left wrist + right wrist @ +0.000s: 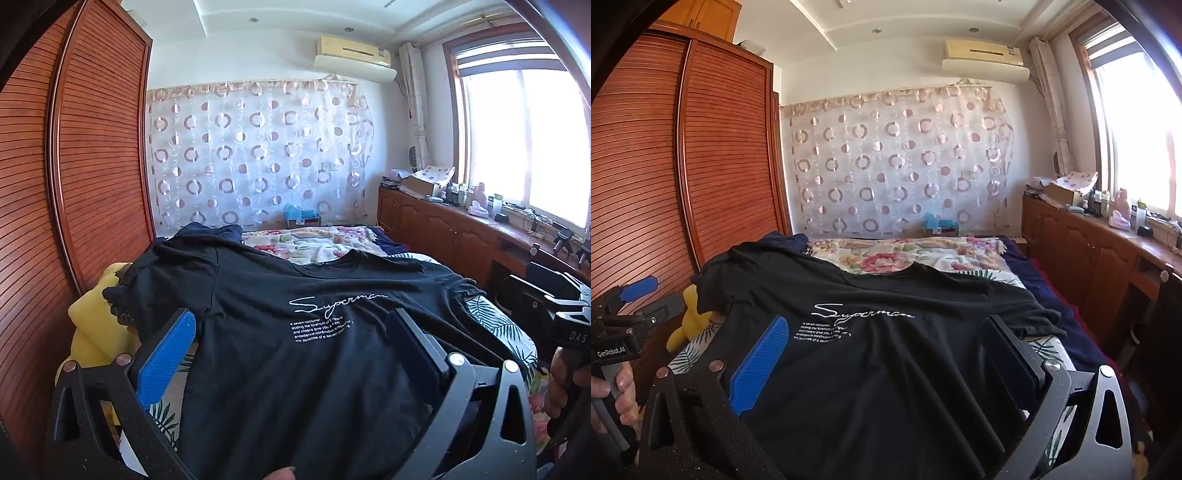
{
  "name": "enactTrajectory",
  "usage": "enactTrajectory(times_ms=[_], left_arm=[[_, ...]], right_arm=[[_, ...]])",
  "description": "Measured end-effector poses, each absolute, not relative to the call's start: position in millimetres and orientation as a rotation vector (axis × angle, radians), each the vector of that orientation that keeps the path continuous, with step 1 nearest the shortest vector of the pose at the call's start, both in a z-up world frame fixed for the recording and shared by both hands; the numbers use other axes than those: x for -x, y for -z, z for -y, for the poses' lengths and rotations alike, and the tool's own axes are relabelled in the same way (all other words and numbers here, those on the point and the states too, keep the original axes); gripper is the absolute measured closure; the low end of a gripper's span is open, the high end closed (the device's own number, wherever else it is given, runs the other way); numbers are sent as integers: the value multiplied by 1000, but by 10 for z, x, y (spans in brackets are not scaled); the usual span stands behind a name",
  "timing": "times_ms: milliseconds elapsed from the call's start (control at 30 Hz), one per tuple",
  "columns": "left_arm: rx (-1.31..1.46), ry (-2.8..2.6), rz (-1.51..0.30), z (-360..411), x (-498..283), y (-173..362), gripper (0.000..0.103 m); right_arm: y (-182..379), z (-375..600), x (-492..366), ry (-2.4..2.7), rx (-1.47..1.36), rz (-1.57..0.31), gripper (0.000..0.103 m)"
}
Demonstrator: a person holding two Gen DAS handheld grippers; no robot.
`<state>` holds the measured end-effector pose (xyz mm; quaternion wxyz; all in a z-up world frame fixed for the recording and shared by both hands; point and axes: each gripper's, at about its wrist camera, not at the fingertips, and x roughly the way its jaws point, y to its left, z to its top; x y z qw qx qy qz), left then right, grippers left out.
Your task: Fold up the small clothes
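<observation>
A black T-shirt [303, 354] with white script lettering lies spread front-up on the bed, its neck toward the far wall; in the right wrist view the same T-shirt [886, 354] fills the near half. My left gripper [291, 325] hovers over the shirt's lower part, jaws wide open, blue pad on the left, nothing pinched. My right gripper [882, 332] is likewise open above the shirt's hem area. The right gripper [569, 317] shows at the right edge of the left view, and the left gripper [628, 299] at the left edge of the right view, each held by a hand.
A floral bedspread [905, 254] covers the far part of the bed. A yellow soft toy [96, 321] sits at the bed's left side by the slatted wooden wardrobe [92, 155]. A wooden cabinet [1089, 251] with clutter runs under the window on the right.
</observation>
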<state>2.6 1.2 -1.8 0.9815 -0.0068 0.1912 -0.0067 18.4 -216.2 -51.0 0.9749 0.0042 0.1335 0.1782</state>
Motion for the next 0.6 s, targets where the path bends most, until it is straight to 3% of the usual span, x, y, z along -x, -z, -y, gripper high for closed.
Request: enactTrajectory(times_ms=[600], left_arm=[[12,-15,-390,-17,-19,67,0]], right_arm=[[487,2149,-140,-360,-13,-263,0]])
